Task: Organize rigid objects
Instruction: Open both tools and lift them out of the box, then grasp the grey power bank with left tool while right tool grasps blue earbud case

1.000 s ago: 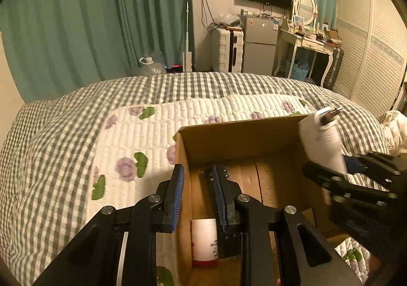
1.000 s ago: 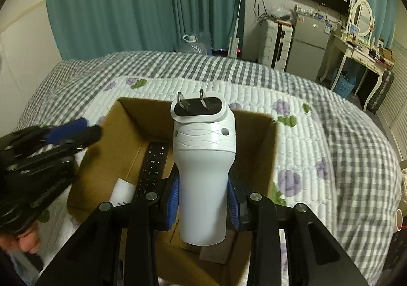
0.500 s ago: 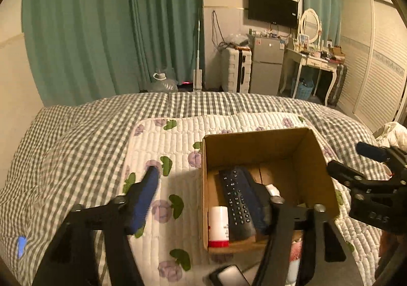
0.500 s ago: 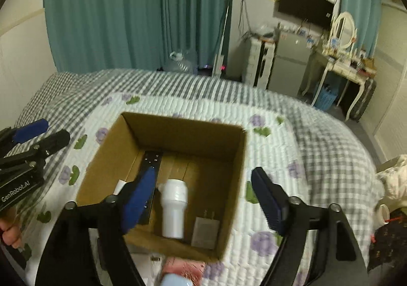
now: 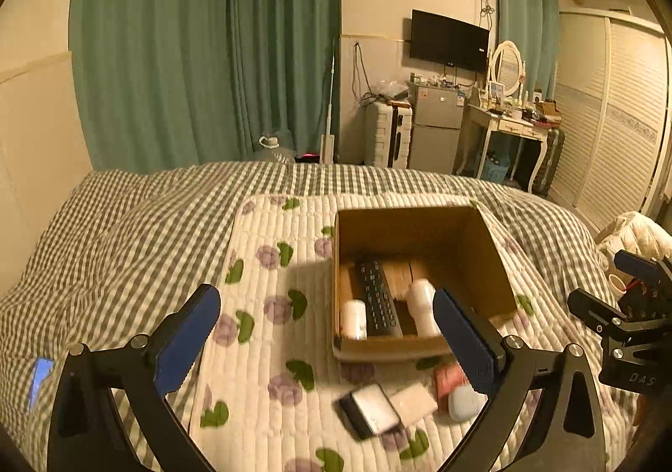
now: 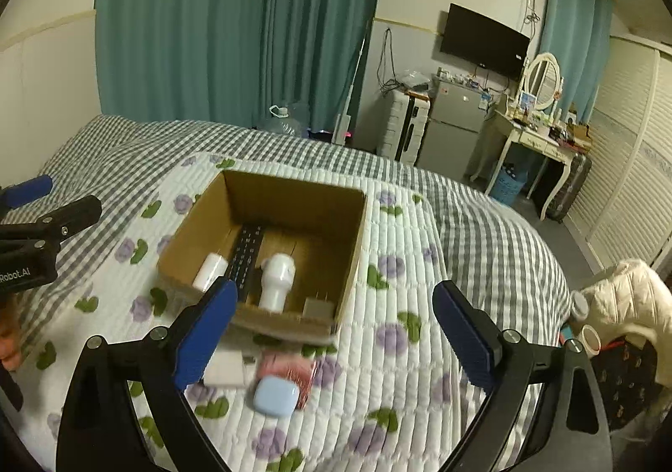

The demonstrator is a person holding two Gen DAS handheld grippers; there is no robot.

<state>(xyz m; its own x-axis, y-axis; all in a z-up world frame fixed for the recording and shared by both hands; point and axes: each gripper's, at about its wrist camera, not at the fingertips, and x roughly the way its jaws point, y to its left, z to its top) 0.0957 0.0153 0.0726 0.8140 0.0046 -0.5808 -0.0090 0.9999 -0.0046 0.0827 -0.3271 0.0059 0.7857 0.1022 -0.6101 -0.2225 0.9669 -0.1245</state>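
Note:
An open cardboard box sits on the floral quilt. Inside lie a black remote, a white plug-in device, a white tube and a grey charger. In front of the box lie a light blue case, a pink item, a white block and a black-edged box. My left gripper and right gripper are open, empty, held above the bed in front of the box.
The checked bedspread surrounds the quilt. A cream jacket and tape roll lie at the right edge. A fridge, dressing table and suitcase stand beyond the bed.
My right gripper opened and let go of the white plug-in device, which now lies in the box. Both grippers have pulled back and up, bringing the items in front of the box into view.

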